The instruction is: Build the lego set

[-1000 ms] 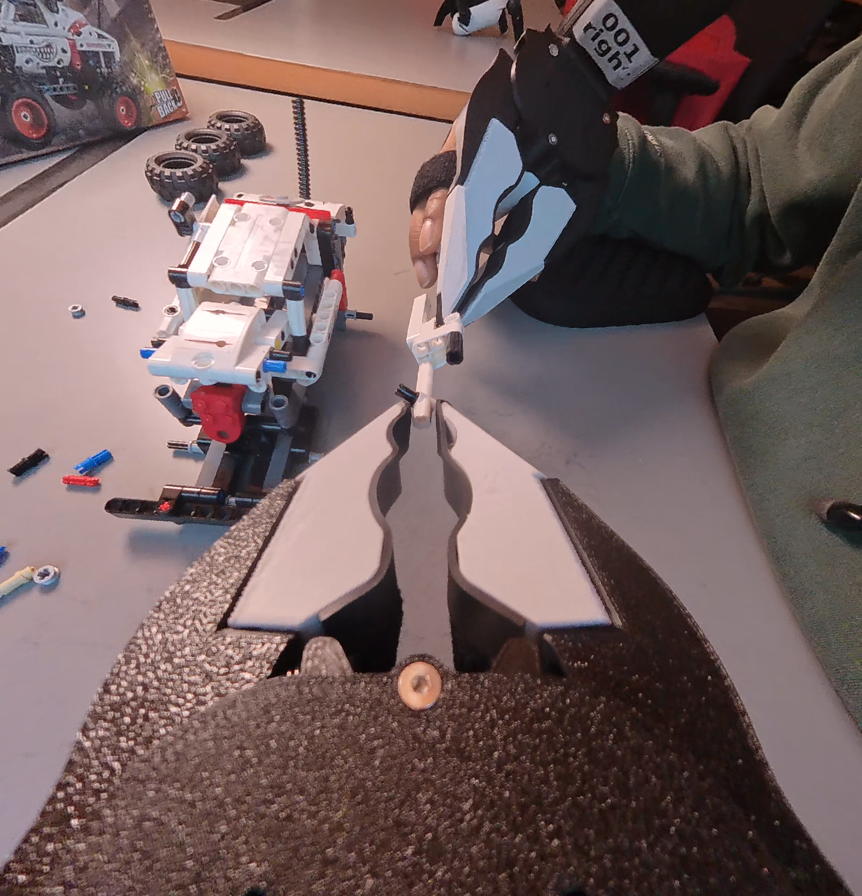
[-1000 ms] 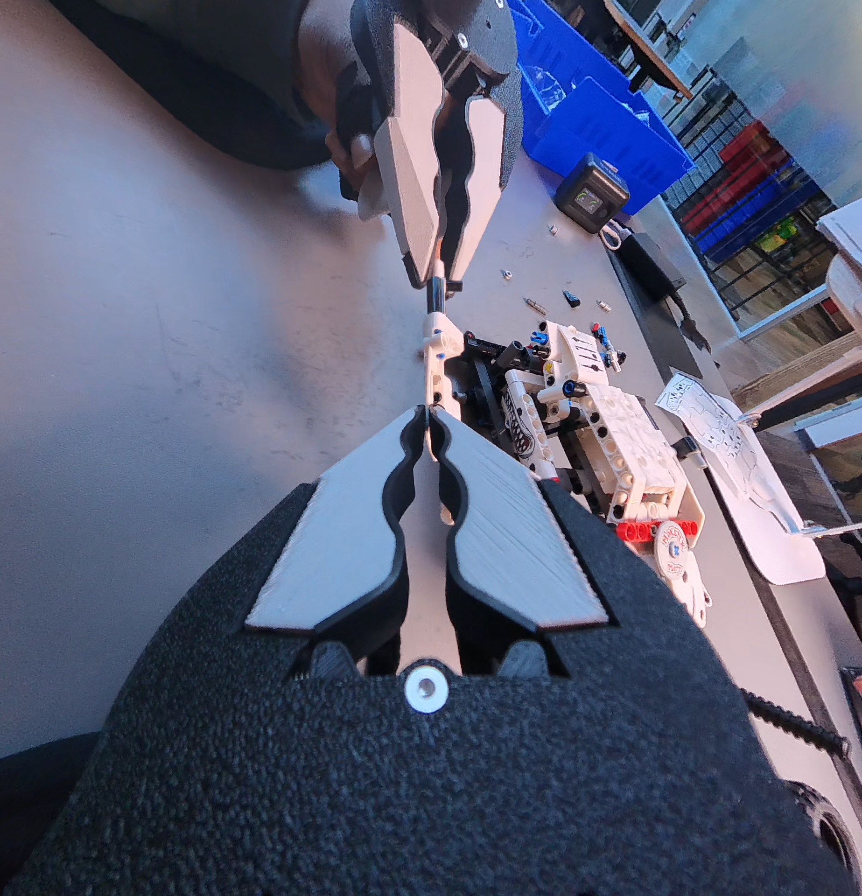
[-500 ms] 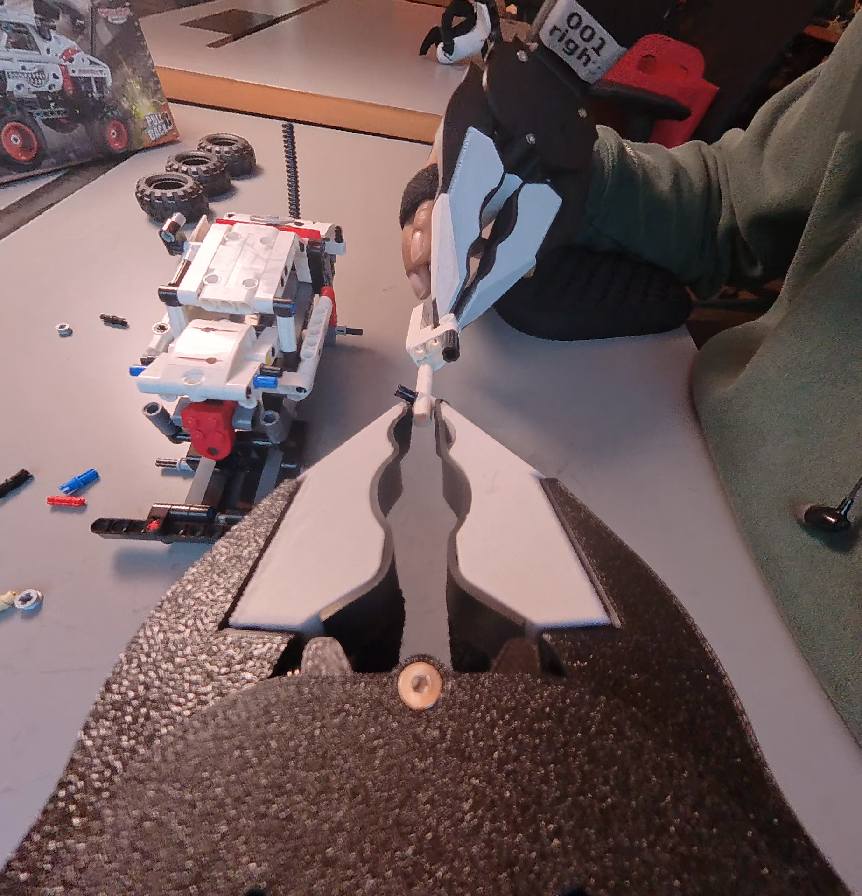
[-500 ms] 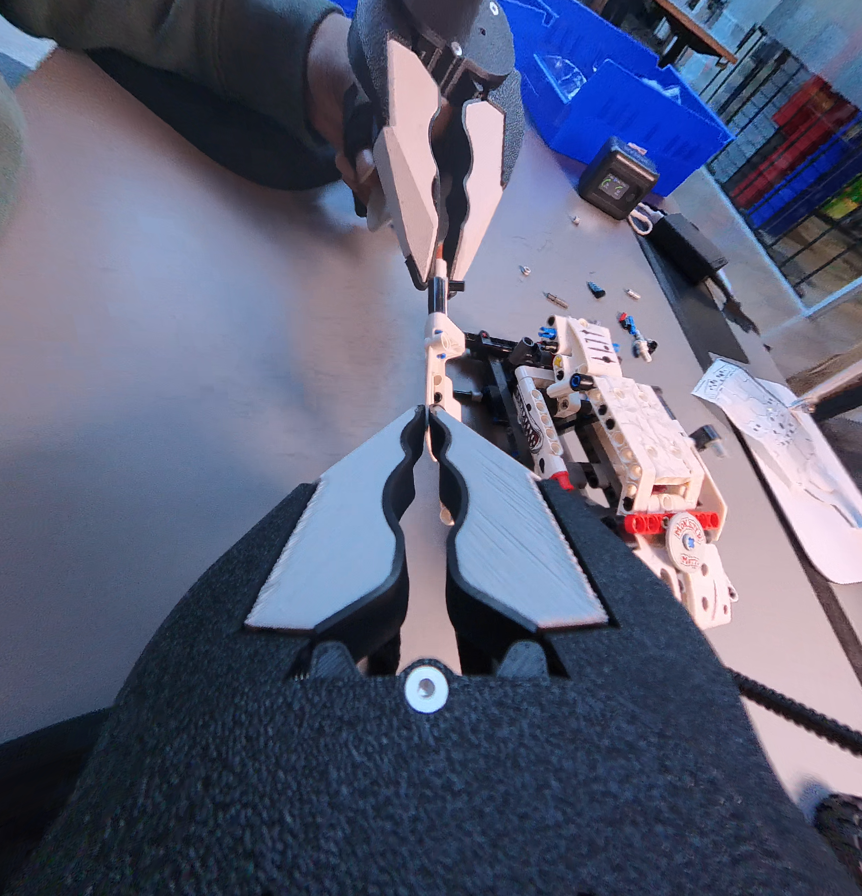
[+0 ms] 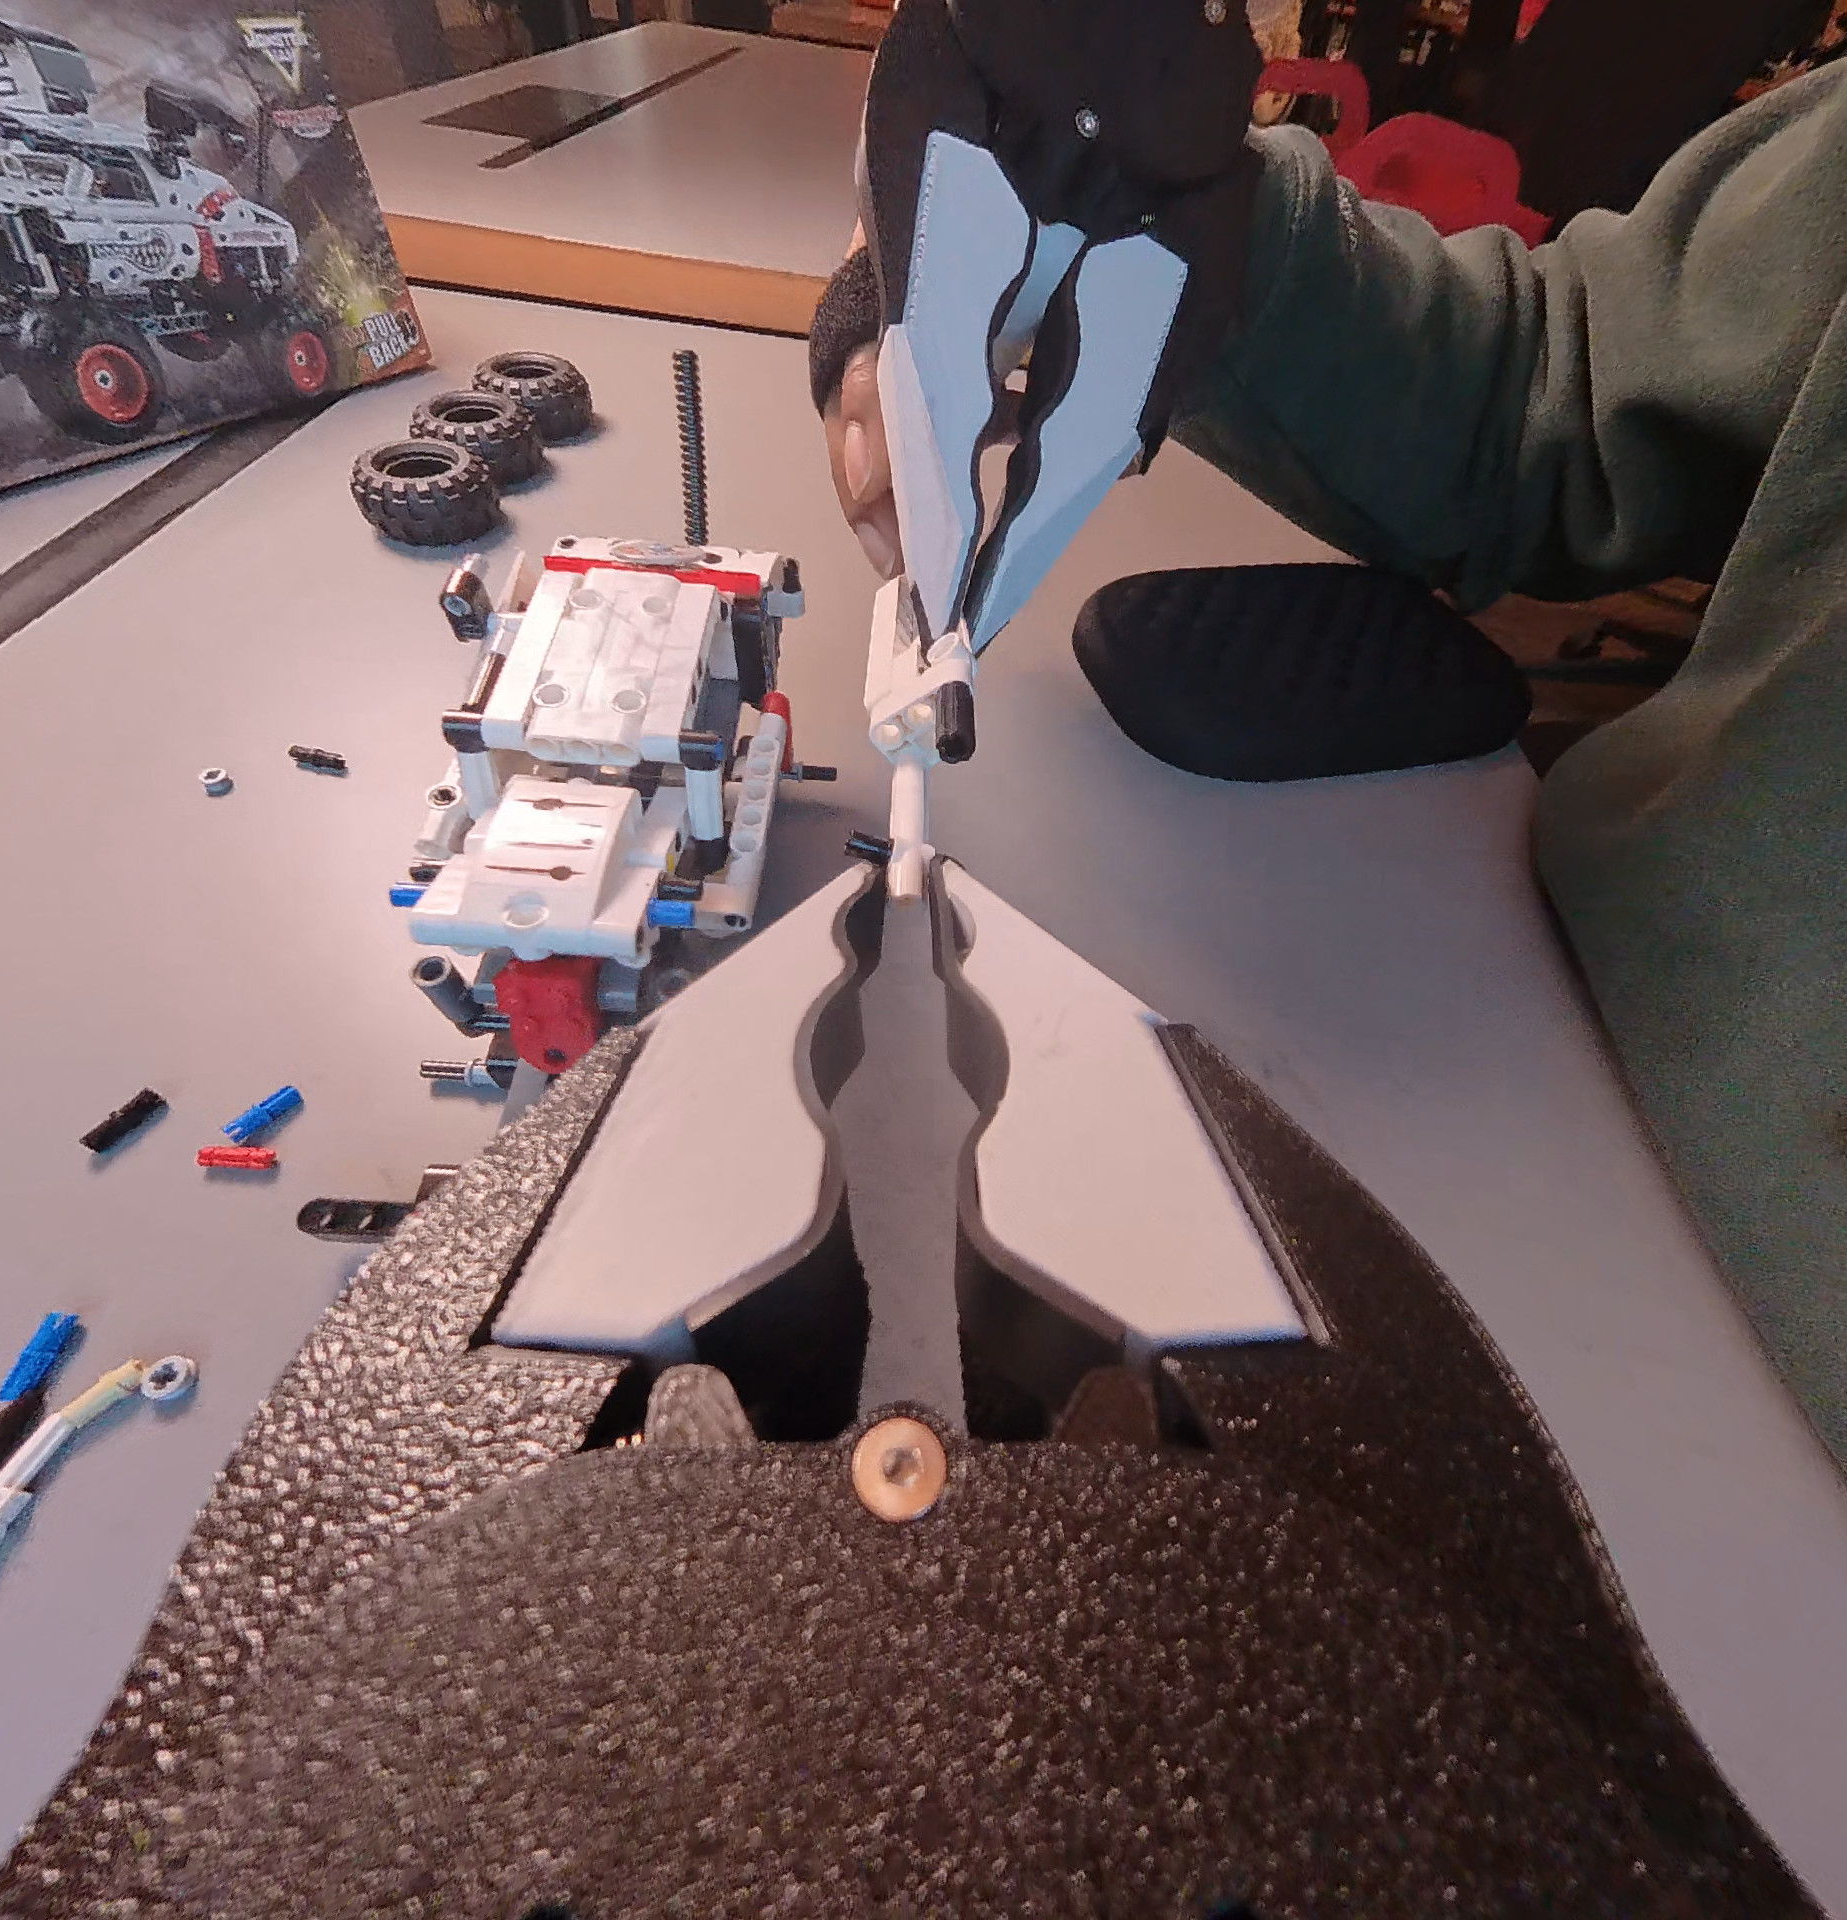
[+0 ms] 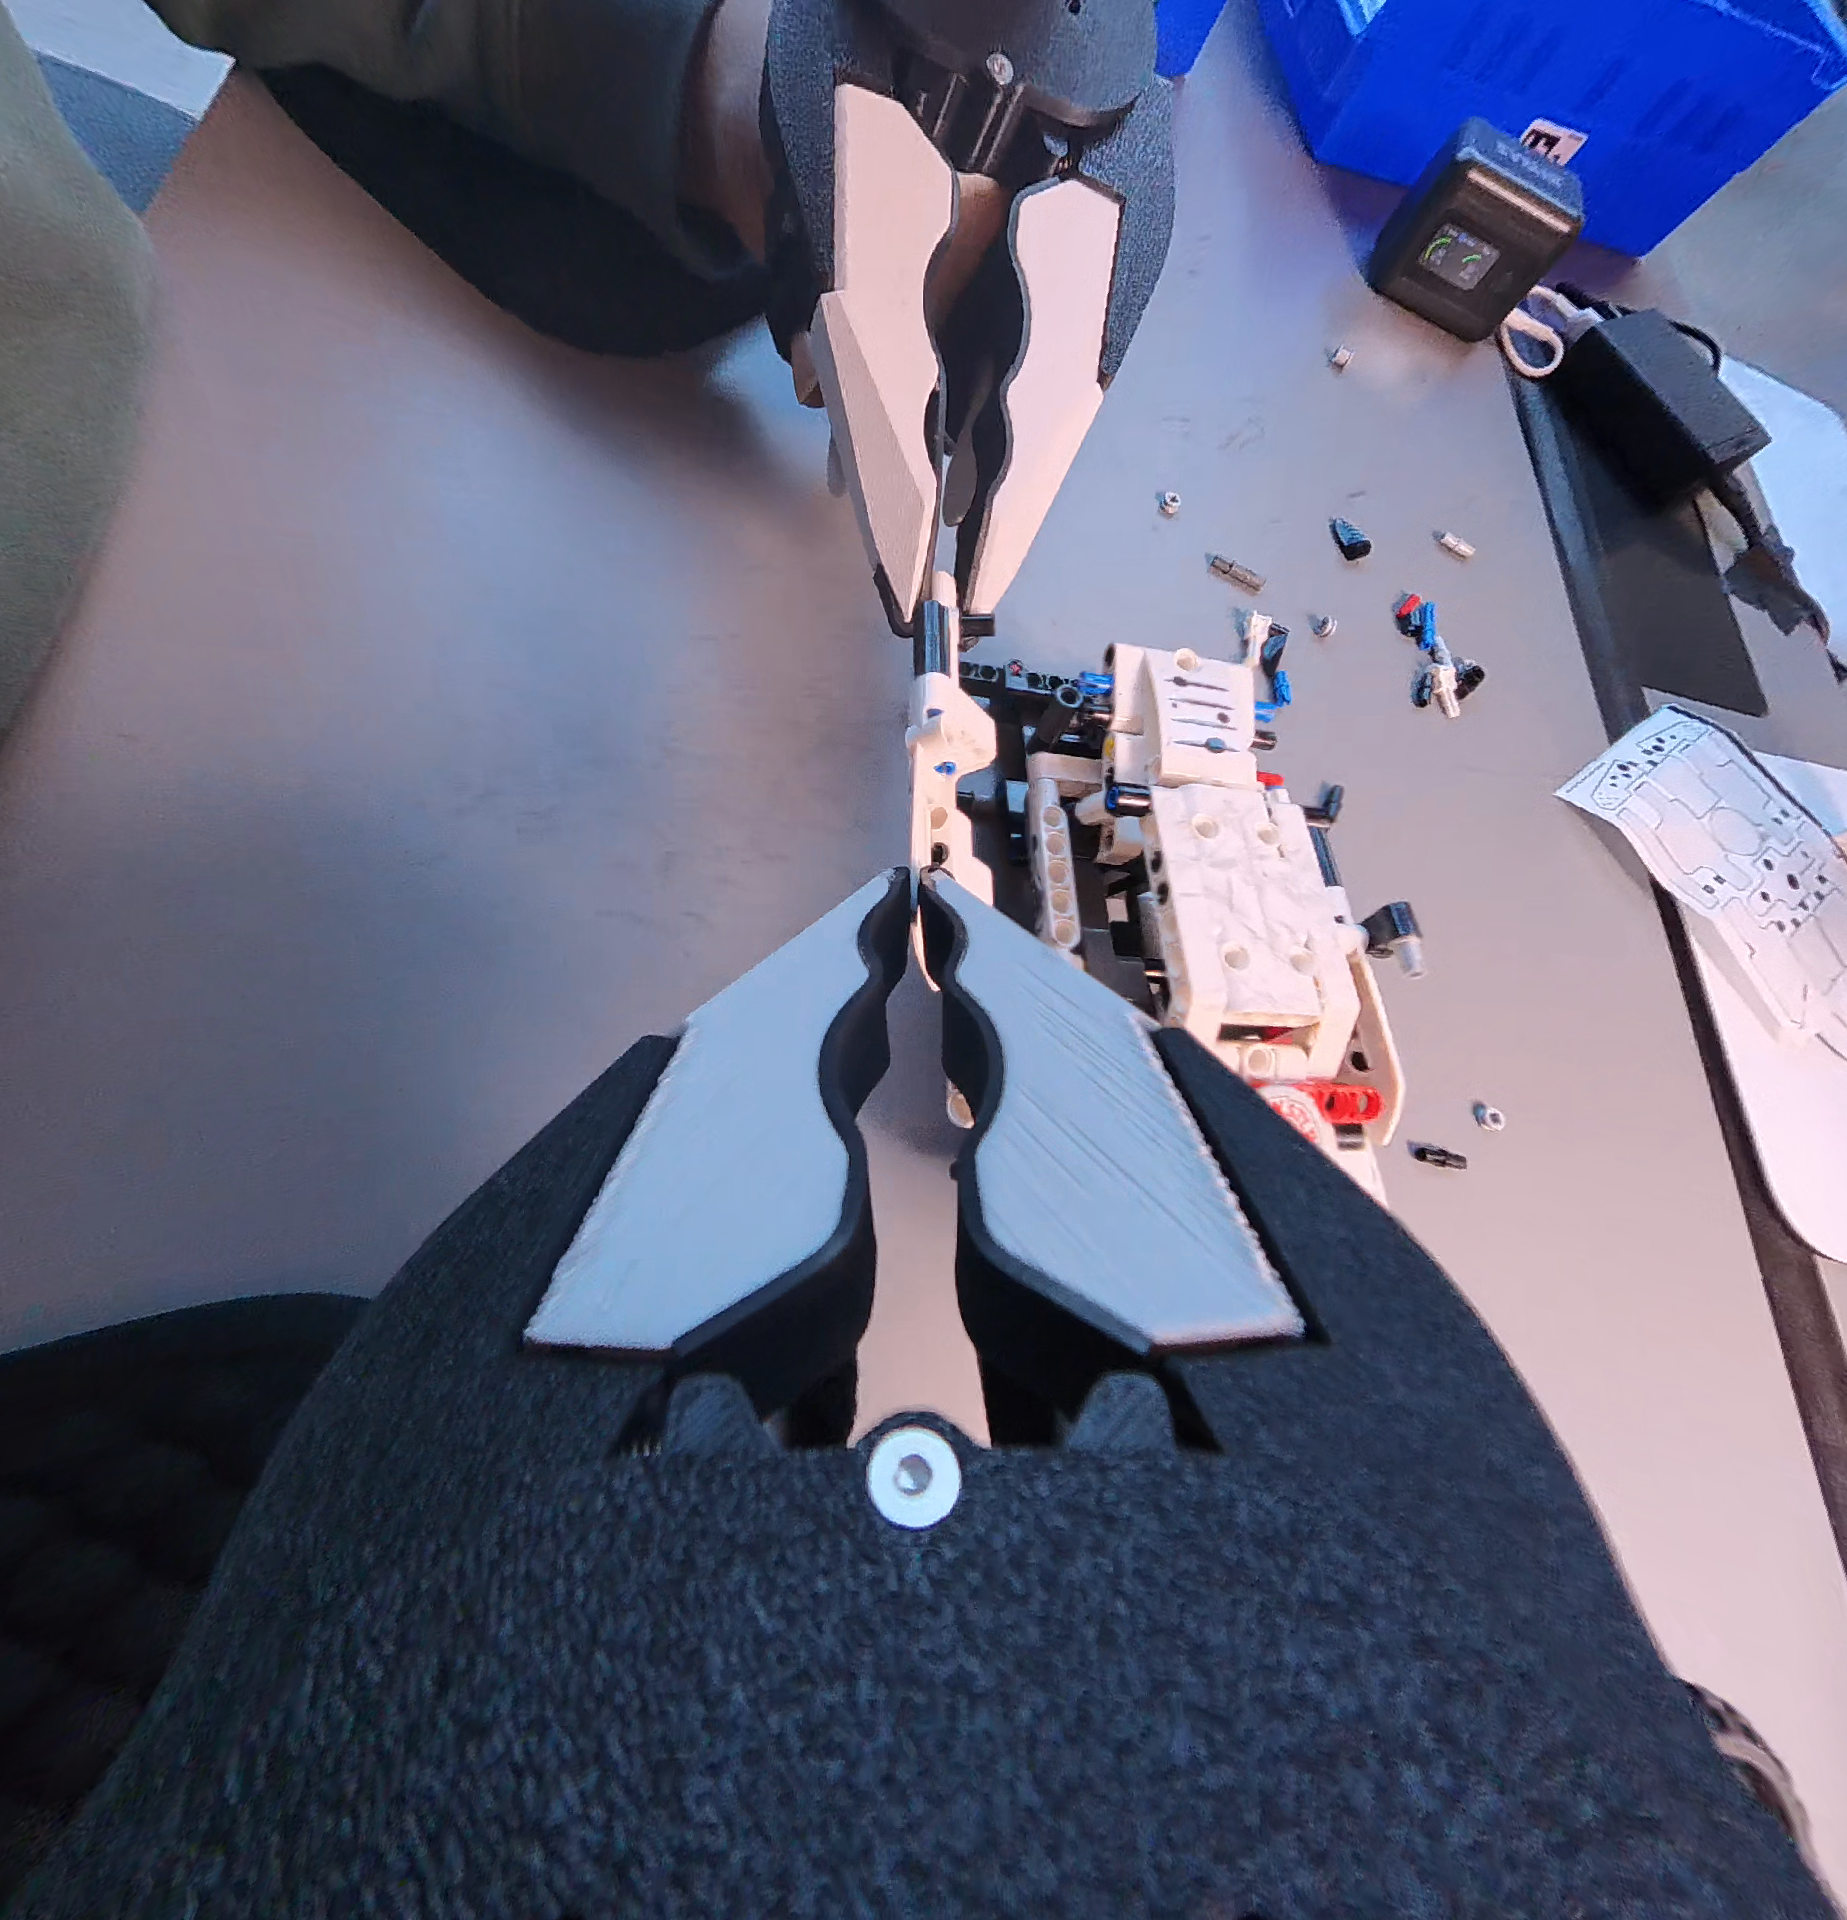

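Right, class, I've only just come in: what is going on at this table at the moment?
A person is building a lego truck with a handheld gripper in each hand. The right gripper is shut on a white beam piece, and the left gripper pinches a small white connector at its lower end, both held above the grey table. The half-built truck stands beside them, with three loose tyres and scattered pins behind and around it.

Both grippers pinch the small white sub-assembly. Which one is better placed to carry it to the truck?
Probably right. The right gripper grips the white beam, the larger part; the left gripper pinches only the thin connector tip. The truck sits beside both.
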